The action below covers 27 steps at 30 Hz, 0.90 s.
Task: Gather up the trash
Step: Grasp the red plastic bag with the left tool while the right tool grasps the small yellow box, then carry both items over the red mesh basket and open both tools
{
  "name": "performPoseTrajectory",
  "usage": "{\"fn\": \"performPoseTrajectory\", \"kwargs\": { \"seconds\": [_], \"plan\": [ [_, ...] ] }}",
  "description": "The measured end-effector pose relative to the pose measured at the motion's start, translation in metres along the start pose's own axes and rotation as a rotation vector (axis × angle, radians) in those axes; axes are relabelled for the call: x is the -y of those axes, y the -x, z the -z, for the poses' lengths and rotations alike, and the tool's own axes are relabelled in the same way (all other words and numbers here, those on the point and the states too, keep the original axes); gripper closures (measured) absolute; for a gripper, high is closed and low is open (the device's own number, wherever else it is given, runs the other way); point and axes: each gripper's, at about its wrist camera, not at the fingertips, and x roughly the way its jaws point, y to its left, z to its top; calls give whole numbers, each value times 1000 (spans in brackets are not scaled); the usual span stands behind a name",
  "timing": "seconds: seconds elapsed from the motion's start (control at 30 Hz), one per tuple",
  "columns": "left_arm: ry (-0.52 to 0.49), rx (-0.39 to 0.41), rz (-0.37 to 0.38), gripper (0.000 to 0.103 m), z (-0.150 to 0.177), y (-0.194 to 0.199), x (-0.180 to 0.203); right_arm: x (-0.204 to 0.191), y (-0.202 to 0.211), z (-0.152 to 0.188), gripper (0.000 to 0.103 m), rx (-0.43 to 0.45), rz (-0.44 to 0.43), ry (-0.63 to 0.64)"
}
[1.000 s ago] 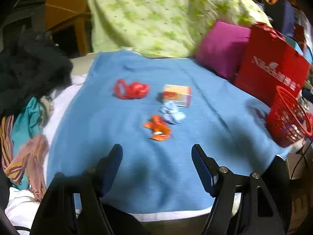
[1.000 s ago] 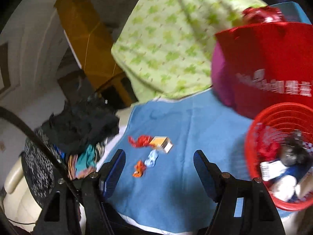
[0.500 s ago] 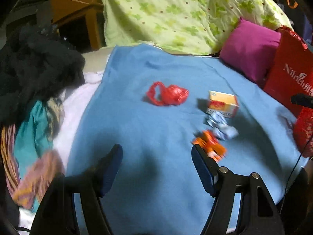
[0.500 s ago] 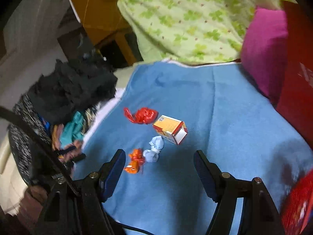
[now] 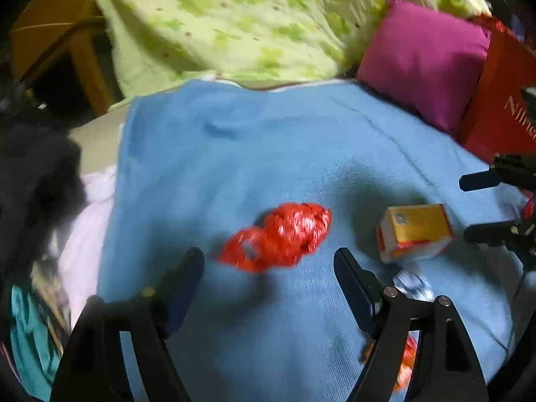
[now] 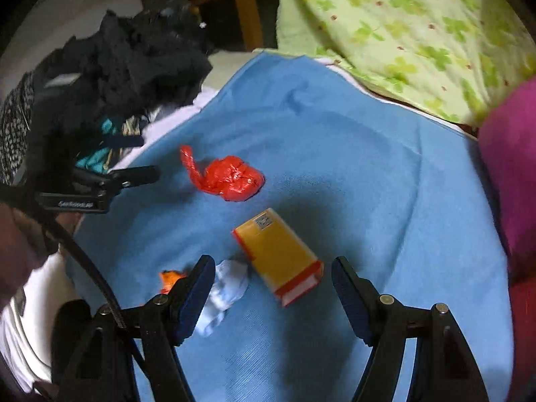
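Four bits of trash lie on the blue blanket (image 6: pixel 335 167): a red bag (image 5: pixel 281 236), a yellow box (image 6: pixel 278 254), a pale blue wad (image 6: pixel 224 288) and an orange wrapper (image 6: pixel 169 278). The wrapper is mostly hidden behind a finger of the right tongs in the right view, and in the left view it is only a blurred orange patch behind the frame of the left tongs. The wad is half covered there too and is hard to make out.

The left tongs (image 5: pixel 268 268) are opening, empty, and the bag lies just beyond their tips. The right tongs (image 6: pixel 269 271) stand wide with nothing gripped; the near end of the box lies between their fingers and the wad is by the left finger.

The blanket covers a bed. A green patterned quilt (image 5: pixel 234 16) is heaped at its far end, with a magenta pillow (image 5: pixel 425 63) and a red paper bag (image 5: pixel 502 107), cut off at the frame edge. Dark clothes (image 6: pixel 134 60) pile up beside the bed, and wooden furniture (image 5: pixel 50 33) stands behind, dim and blurred.
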Motion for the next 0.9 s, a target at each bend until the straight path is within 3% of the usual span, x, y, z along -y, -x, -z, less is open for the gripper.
{"fn": "performPoseTrajectory", "kwargs": {
  "seconds": [0.2,0.37,0.4,0.47,0.5,0.63,0.8,0.9],
  "plan": [
    [-88,-67,61,23,-22,-53,10,-9,-34,-8,28,-81,-39,134],
    [-84,-121,73,23,-21,-81,11,-9,-57,-7,32,-121,-12,144],
    [-74,-127,83,26,-20,-84,10,-8,-58,-5,40,-122,-14,137],
    [-51,-144,113,45,-17,-86,8,-5,-55,-2,42,-101,-19,118],
    [-32,-148,115,47,-16,-85,7,-6,-54,0,45,-100,-18,106],
    [29,-140,87,61,-12,-74,10,-3,-33,9,50,-59,-7,20],
    [95,-106,57,63,4,-36,18,5,14,30,51,19,9,-132],
    [127,-49,41,63,13,8,27,5,49,46,51,82,-13,-194]
  ]
}}
